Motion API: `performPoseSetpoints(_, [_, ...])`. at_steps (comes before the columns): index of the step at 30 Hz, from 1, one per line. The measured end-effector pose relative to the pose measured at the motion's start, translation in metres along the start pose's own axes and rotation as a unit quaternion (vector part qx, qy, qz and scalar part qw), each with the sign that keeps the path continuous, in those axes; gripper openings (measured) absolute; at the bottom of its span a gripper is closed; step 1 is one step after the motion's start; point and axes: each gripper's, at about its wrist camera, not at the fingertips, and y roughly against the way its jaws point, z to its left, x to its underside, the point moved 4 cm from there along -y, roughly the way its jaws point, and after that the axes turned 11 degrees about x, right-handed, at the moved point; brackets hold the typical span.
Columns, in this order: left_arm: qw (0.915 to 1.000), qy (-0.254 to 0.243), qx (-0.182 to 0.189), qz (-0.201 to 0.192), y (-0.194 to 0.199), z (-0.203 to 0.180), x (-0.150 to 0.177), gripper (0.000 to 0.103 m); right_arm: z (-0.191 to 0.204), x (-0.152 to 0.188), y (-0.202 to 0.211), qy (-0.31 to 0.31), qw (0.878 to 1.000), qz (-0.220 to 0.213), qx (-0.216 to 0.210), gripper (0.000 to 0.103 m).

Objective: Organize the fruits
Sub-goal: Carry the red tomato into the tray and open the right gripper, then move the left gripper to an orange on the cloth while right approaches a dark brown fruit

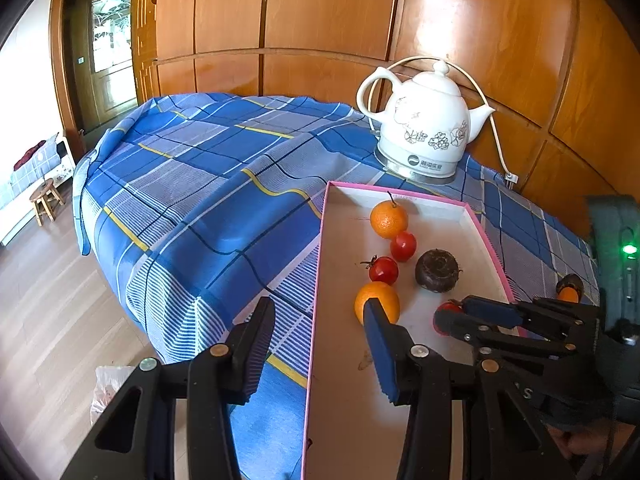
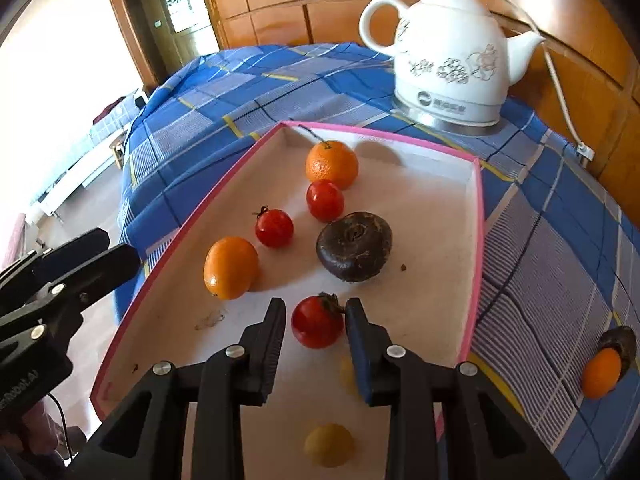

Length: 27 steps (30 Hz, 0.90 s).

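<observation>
A white tray with a pink rim (image 2: 477,240) lies on the blue checked cloth. In it are two oranges (image 2: 332,164) (image 2: 230,268), two small tomatoes (image 2: 325,200) (image 2: 274,228) and a dark round water chestnut (image 2: 354,246). A third tomato (image 2: 318,322) rests on the tray floor between the fingers of my right gripper (image 2: 316,306); a thin gap shows at the left pad, so it is open. My left gripper (image 1: 318,348) is open astride the tray's near-left wall (image 1: 316,280), one finger over the cloth, one inside. Yellow fruit (image 2: 328,444) lies partly hidden under the right gripper.
A white ceramic kettle (image 2: 452,56) with a cord stands behind the tray by the wooden wall. An orange (image 2: 600,372) and a dark fruit (image 2: 618,342) lie on the cloth right of the tray. A stool (image 1: 46,200) and a plastic bag (image 1: 108,388) are on the floor.
</observation>
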Motion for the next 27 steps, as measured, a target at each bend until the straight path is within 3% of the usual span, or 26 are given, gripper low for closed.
performPoseSetpoints(7, [0.9999,-0.011,0.010,-0.005,0.006,-0.012,0.000,0.047,-0.009,0.007,0.029,-0.028,0.999,-0.027,0.004,0.031])
performPoseSetpoints(27, [0.9961,-0.071,0.051,-0.013,0.024,-0.065,0.009,0.047,-0.053,0.041,0.090,-0.082,0.990,-0.086,0.079,0.031])
